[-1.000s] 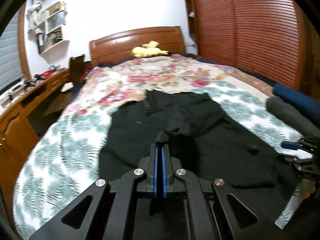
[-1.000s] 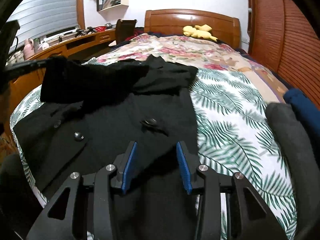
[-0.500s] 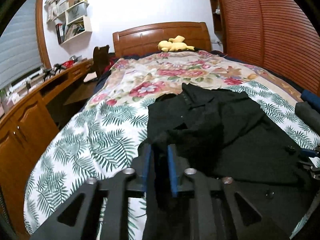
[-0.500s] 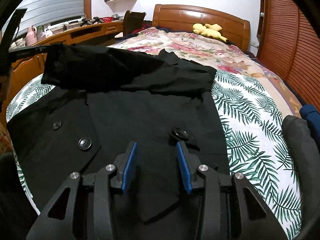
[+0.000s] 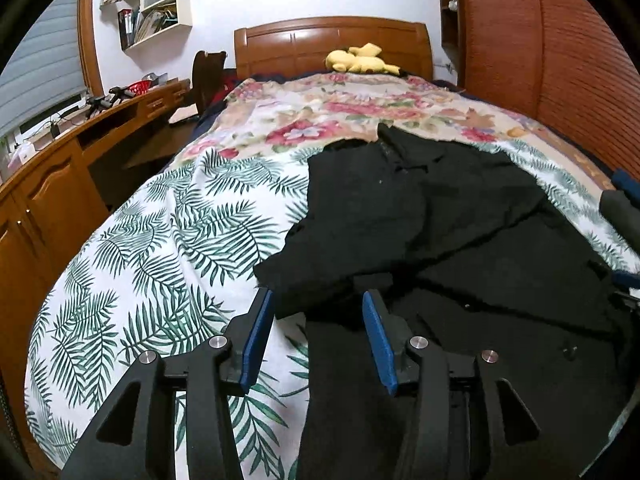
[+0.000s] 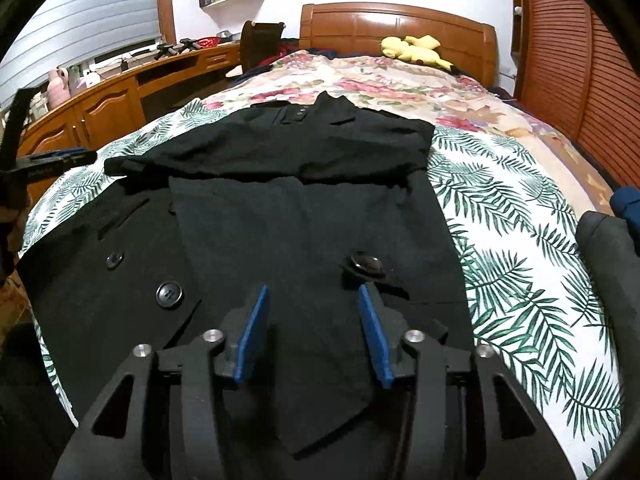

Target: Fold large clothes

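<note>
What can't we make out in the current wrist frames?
- Near hem of the black coat: both views, cut off by the bottom edge and hidden under the gripper bodies.
- Grey and blue items at the bed's right side: both views, cut off by the frame edge.
- Shelf contents: left view, too small.
- Left gripper: right view, only fingers in edge-on sliver.

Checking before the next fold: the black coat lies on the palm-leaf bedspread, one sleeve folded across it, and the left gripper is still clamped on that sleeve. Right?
Not quite. The left gripper is open; its jaws have just been opening, and the sleeve lies loose beyond its pads. The left wrist view shows it. The black coat does lie on the palm-leaf bedspread.
</note>
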Available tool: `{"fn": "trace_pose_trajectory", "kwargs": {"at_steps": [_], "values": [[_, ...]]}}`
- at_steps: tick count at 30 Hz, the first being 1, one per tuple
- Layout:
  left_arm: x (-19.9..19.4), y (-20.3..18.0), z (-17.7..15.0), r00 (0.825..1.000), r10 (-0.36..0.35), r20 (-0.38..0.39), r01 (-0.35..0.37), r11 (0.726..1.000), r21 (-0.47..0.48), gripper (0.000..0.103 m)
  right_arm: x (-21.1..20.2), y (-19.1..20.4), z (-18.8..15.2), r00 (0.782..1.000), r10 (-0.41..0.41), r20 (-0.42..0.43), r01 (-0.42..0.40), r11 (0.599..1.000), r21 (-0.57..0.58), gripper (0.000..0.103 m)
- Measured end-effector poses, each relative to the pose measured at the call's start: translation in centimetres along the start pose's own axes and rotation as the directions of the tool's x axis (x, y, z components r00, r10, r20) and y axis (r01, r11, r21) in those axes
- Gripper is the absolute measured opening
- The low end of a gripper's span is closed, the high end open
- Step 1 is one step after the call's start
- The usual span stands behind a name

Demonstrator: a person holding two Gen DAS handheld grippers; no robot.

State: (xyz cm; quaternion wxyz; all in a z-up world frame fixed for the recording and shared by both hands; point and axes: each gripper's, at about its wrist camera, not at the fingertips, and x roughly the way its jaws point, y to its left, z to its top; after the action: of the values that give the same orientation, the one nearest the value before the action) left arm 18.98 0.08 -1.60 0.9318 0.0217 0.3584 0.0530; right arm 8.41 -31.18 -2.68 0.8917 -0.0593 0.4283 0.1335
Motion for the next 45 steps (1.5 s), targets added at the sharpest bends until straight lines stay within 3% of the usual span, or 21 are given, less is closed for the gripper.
{"fn": "trace_pose_trajectory", "kwargs": {"at_steps": [3, 16, 18, 20, 23, 30, 36, 40, 45], "values": [[1.1, 1.0, 1.0, 1.0, 0.002, -0.023, -0.002, 1.0, -0.007, 0.048, 0.0, 0.2, -0.1, 1.0, 0.02, 0.004, -0.02, 1.0, 0.006, 0.076], [4.9, 1.8, 2.3, 0.996, -0.002, -0.091, 0.001, 1.0, -0.009, 0.048, -0.4, 0.2, -0.5, 1.0, -0.001, 0.014, 0.001, 1.0, -0.004, 0.077], [5.3, 1.8, 2.4, 0.995, -0.005, -0.1, 0.004, 1.0, -0.004, 0.036, -0.4, 0.1, -0.5, 1.0, -0.005, 0.011, 0.005, 1.0, -0.002, 0.077], [5.7, 1.9, 2.4, 0.993, -0.001, -0.118, 0.001, 1.0, 0.001, 0.009, -0.4, -0.1, -0.6, 1.0, -0.007, 0.009, 0.007, 1.0, -0.001, 0.077], [5.3, 1.8, 2.4, 0.992, -0.025, -0.123, 0.027, 1.0, 0.014, 0.004, -0.4, -0.3, -0.6, 1.0, -0.013, 0.009, 0.013, 1.0, 0.002, 0.077], [-1.1, 0.6, 2.0, 0.996, -0.088, -0.022, 0.089, 0.995, 0.049, 0.003, -0.3, -0.9, -0.5, 1.0, -0.019, 0.006, 0.019, 0.999, 0.028, 0.077], [-7.9, -1.5, -0.6, 0.989, -0.14, 0.052, 0.135, 0.987, 0.091, 0.003, -0.7, -0.9, -0.7, 0.999, -0.041, 0.012, 0.041, 0.999, 0.031, 0.077], [-10.7, -2.5, -3.1, 0.982, -0.181, 0.052, 0.174, 0.979, 0.104, 0.003, -0.7, -1.5, -0.9, 0.998, -0.06, 0.012, 0.06, 0.997, 0.039, 0.077], [-11.6, -3.6, -5.4, 0.98, -0.198, 0.028, 0.194, 0.973, 0.122, 0.003, -0.8, -2.1, -0.8, 0.998, -0.069, 0.008, 0.068, 0.996, 0.064, 0.077]]}}
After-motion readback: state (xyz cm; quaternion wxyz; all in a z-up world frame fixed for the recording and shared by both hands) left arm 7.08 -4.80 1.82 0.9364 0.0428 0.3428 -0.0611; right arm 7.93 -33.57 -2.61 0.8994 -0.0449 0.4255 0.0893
